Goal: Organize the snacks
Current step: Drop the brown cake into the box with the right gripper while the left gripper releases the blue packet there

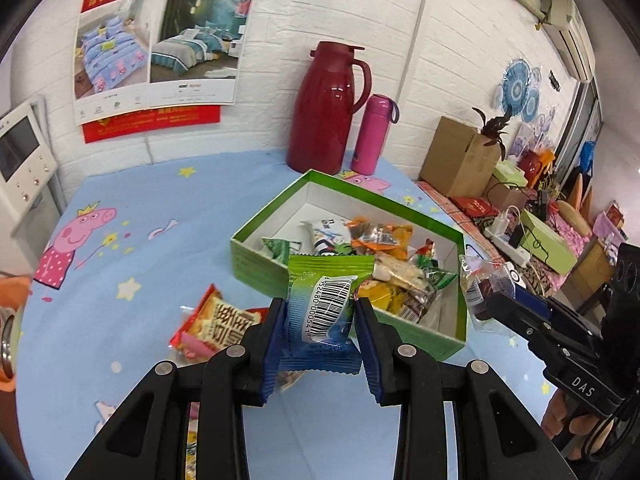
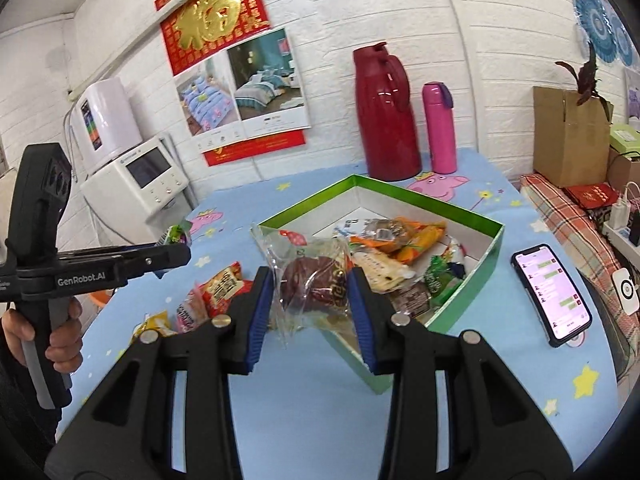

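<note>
Left wrist view is showing the left gripper (image 1: 320, 320) with its jaws clamping a green-and-blue snack packet (image 1: 326, 312) across the middle, held in the air just short of the green box (image 1: 256, 256). That packet is looking light, puffy and slick, so a squeeze across the belly seems safer than pinching a crimped end. Right wrist view is showing the right gripper (image 2: 310, 300) with jaws closing on a clear crinkly bag (image 2: 312, 280) of dark snack, hovering at the box's near corner; the film is probably slipping easily and the contents may crush. More loose packets (image 2: 218, 286) are lying on the surface (image 1: 140, 300), which is wearing a soft blue cartoon cloth. A red jug (image 1: 326, 108), pink flask (image 1: 372, 134) and phone (image 2: 552, 294) are sitting nearby, against a white brick wall (image 1: 340, 8)
</note>
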A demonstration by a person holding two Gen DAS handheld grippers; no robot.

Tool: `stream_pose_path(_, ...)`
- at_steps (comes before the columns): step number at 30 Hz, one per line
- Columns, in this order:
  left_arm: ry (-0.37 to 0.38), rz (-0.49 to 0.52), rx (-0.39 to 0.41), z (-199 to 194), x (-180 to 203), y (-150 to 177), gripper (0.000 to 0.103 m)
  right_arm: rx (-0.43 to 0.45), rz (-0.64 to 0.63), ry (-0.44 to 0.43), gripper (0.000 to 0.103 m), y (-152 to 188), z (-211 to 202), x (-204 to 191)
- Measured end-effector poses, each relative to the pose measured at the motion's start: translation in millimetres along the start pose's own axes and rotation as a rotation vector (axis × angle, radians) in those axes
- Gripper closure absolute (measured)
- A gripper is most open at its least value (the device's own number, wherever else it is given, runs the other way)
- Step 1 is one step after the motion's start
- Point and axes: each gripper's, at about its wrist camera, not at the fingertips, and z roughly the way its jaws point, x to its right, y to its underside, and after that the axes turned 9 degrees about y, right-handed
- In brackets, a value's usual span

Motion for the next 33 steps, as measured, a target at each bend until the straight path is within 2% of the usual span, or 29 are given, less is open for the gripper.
stream_pose_path(6,0.000,0.020,-0.022,47,21,-20,0.068,-0.012,0.038,0.051,0.062,-7,21,32)
stream_pose_path(13,-0.012,0.000,-0.053,97,19,-35,0.067,-0.008,0.060,0.078,0.062,-11,53,52)
stream_pose_path(14,-0.018,0.004,-0.059,104,17,-35,0.058,-0.006,0.055,0.085,0.059,-10,59,53)
stream_pose_path(15,-0.028,0.007,-0.067,109,15,-35,0.049,-0.015,0.047,0.099,0.043,-10,64,54)
stream_pose_path(16,-0.050,0.004,-0.074,114,13,-34,0.026,-0.026,0.042,0.122,0.034,-8,69,56)
stream_pose_path(17,-0.072,-0.002,-0.070,115,10,-33,0.015,-0.024,0.041,0.133,0.025,-5,70,57)
stream_pose_path(19,-0.084,-0.012,-0.039,112,5,-26,0.015,-0.016,0.027,0.115,0.025,-1,69,58)
stream_pose_path(22,-0.091,-0.027,-0.058,114,0,-23,0.015,-0.023,0.029,0.126,0.022,1,69,59)
stream_pose_path(26,-0.102,-0.026,-0.055,103,-3,-17,0.015,-0.025,0.038,0.099,0.019,2,61,55)
stream_pose_path(33,-0.109,-0.020,-0.026,60,-4,-7,0.015,0.024,0.032,0.048,0.008,3,27,35)
